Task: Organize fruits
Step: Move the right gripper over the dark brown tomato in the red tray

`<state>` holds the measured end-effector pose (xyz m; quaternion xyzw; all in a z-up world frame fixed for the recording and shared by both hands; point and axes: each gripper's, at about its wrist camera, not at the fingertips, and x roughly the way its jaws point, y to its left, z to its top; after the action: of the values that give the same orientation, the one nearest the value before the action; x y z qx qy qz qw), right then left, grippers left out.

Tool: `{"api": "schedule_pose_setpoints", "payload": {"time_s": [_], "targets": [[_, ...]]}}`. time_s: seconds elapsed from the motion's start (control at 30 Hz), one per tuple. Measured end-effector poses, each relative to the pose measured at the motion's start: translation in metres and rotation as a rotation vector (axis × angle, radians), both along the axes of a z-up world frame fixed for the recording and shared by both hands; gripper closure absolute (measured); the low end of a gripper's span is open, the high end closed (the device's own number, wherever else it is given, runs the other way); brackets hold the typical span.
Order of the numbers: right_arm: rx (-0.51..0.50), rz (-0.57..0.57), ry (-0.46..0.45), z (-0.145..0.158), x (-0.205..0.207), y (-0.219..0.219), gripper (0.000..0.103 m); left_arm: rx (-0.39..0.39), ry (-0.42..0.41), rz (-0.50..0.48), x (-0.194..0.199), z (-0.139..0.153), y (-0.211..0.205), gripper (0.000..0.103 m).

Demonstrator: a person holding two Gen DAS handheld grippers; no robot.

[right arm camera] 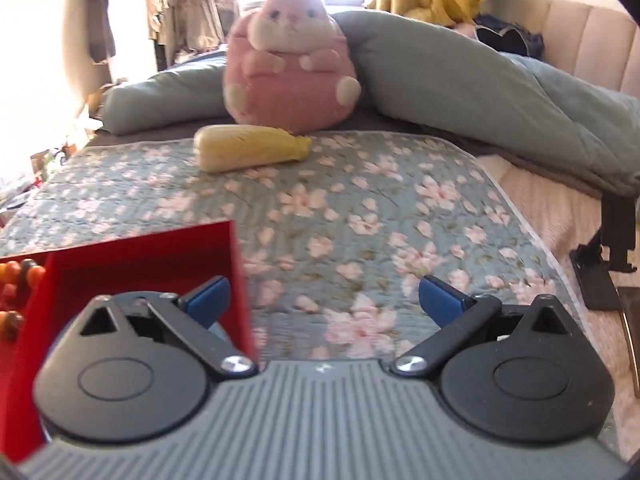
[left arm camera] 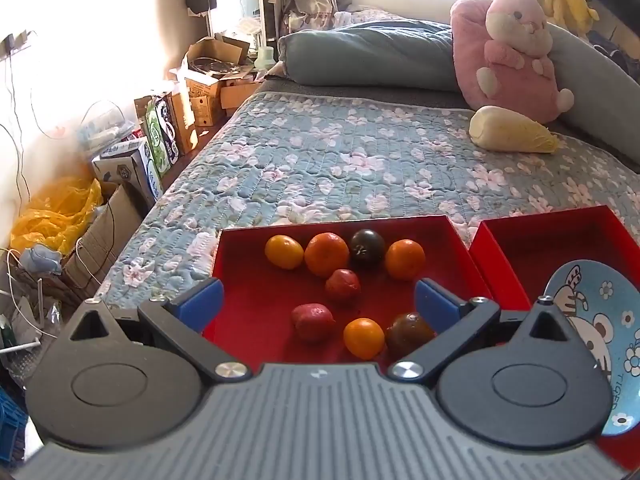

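Fruits lie loose in the left red tray (left arm camera: 248, 300), which sits on the floral quilt (left arm camera: 320, 160). Against the tray's far wall runs a row: a yellow-orange fruit (left arm camera: 284, 251), an orange one (left arm camera: 326, 254), a dark one (left arm camera: 367, 247) and another orange one (left arm camera: 404, 259). Nearer the tray's middle sits a red fruit (left arm camera: 342, 286); toward its near edge lie a second red fruit (left arm camera: 313, 322), a small orange one (left arm camera: 363, 338) and a dark brownish one (left arm camera: 409, 334). Just right of that tray stands a second red tray (left arm camera: 516, 248) holding a blue cartoon plate (left arm camera: 600, 320). The left gripper (left arm camera: 319, 300) hangs over the fruit tray, fingers spread wide, holding nothing. The right gripper (right arm camera: 324, 298) is likewise wide open and empty, over the quilt right of the trays. Beyond the trays rest a pink plush toy (left arm camera: 516, 52) and a pale yellow cabbage-shaped cushion (left arm camera: 512, 136).
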<state>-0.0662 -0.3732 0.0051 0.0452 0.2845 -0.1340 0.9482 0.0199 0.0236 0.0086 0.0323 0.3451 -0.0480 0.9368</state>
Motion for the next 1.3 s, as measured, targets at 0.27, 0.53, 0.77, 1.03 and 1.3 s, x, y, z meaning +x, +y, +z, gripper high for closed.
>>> {"api": "schedule_pose_setpoints", "payload": {"time_s": [0.27,0.53,0.77,1.03,1.3], "targets": [[0.049,0.369,-0.054,0.025,-0.007,0.157,0.000,-0.037,-0.029,-0.001,-0.009,0.003,0.010,0.000],[-0.017,0.543,0.068,0.002,0.026,0.248,0.018,0.000,-0.017,-0.006,-0.012,-0.004,0.024,0.011],[0.057,0.590,0.161,-0.022,0.050,0.268,0.032,-0.059,0.043,0.066,-0.003,-0.013,0.051,0.024],[0.014,0.610,0.286,-0.043,0.093,0.285,0.061,-0.077,0.061,0.041,0.001,-0.015,0.046,0.034],[-0.061,0.563,0.345,-0.056,0.115,0.288,0.059,-0.101,0.082,0.054,0.009,-0.019,0.046,0.034]]}}
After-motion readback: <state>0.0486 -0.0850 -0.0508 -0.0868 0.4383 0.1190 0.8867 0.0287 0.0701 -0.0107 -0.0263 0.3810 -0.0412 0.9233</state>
